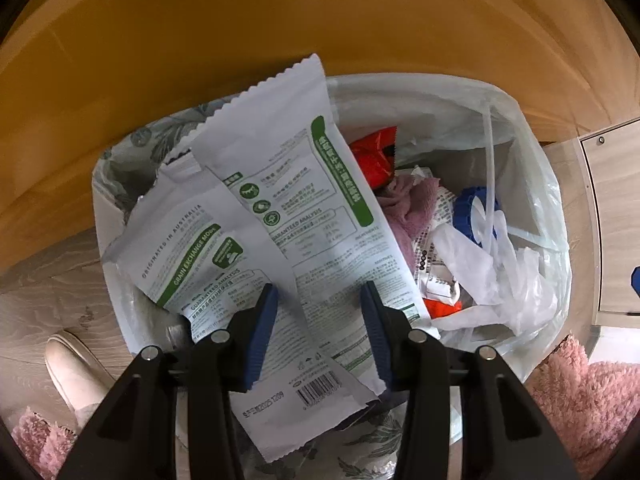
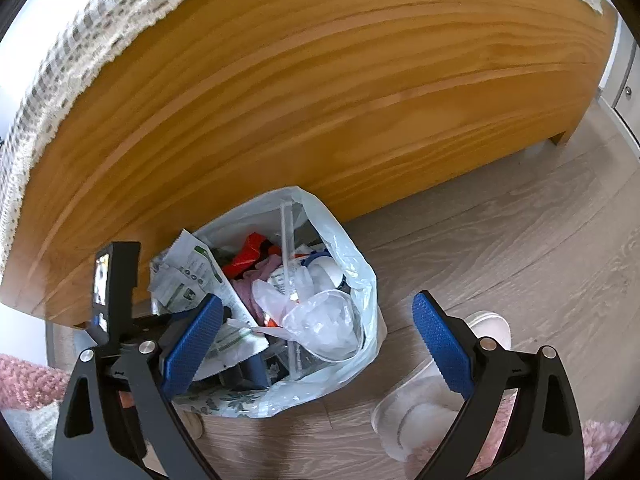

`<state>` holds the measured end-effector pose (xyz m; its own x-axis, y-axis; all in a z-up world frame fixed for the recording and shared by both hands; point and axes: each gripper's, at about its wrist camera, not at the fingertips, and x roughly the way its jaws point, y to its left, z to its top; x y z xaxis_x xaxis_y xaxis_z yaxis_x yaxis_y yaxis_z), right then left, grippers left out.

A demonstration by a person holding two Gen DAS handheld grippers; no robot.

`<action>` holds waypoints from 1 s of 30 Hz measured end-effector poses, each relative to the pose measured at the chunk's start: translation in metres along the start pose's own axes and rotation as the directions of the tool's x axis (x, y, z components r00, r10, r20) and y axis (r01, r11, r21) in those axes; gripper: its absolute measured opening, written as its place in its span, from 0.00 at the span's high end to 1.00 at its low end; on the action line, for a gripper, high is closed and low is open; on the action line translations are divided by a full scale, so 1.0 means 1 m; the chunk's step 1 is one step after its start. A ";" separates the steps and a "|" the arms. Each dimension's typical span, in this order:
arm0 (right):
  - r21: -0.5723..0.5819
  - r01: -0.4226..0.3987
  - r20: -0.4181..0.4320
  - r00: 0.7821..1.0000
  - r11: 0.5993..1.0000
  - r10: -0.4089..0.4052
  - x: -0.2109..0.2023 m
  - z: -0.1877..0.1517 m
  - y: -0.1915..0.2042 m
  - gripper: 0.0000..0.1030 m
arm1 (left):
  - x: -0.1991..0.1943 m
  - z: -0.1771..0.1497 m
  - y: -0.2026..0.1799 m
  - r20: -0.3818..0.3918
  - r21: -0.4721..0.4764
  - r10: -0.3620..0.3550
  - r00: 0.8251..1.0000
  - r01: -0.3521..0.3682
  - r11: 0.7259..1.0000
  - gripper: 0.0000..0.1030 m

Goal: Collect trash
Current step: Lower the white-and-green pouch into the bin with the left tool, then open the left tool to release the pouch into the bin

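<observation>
A bin lined with a pale plastic bag (image 1: 532, 184) stands on the floor, full of trash. A long white and green pouch (image 1: 304, 184) lies slanted across it, one end sticking up over the rim. A second such pouch (image 1: 188, 248) lies to its left. My left gripper (image 1: 320, 292) hangs right above the long pouch. Its blue pads stand apart, and the pouch's flat face shows unbroken behind both. My right gripper (image 2: 318, 300) hovers wide open over the bag's (image 2: 360, 280) right edge and the floor, holding nothing. Its left finger hides the left gripper's tips.
In the bin lie a red wrapper (image 1: 376, 152), a pink cloth (image 1: 404, 204), a blue cap (image 1: 468, 208) and clear plastic (image 1: 512, 280). A wooden bed frame (image 2: 320, 100) stands right behind the bin. Pale slippers (image 2: 420, 412) and a pink rug (image 1: 580, 392) lie nearby on the wood floor.
</observation>
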<state>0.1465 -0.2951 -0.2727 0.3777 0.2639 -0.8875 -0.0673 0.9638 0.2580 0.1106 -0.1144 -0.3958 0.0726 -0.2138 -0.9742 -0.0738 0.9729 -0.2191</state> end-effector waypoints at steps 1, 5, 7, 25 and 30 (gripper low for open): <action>-0.003 0.009 -0.007 1.000 1.000 -0.009 0.003 -0.001 -0.001 0.11 | 0.001 0.002 0.003 -0.003 -0.004 -0.003 1.000 0.003 1.000 0.60; 0.023 0.037 -0.043 0.998 0.999 -0.036 0.021 -0.006 -0.014 0.11 | 0.005 0.005 0.018 -0.004 -0.013 -0.018 1.000 0.018 1.000 0.60; 0.039 0.045 -0.052 0.998 0.998 -0.043 0.025 -0.007 -0.019 0.11 | 0.005 0.010 0.020 -0.003 -0.011 -0.019 1.000 0.019 1.000 0.60; -0.007 0.076 -0.012 0.997 0.997 -0.076 0.023 -0.006 -0.006 0.11 | -0.083 -0.014 -0.004 0.192 0.078 -0.037 0.981 0.022 0.997 0.10; -0.004 0.066 0.033 0.997 0.998 -0.066 0.012 -0.006 -0.002 0.11 | -0.115 -0.029 0.001 0.257 0.056 -0.057 0.965 0.044 0.997 0.09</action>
<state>0.1456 -0.2939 -0.2865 0.4115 0.1983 -0.8896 -0.0456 0.9793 0.1972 0.0736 -0.0919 -0.2859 0.3298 -0.2393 -0.9132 -0.0145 0.9660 -0.2583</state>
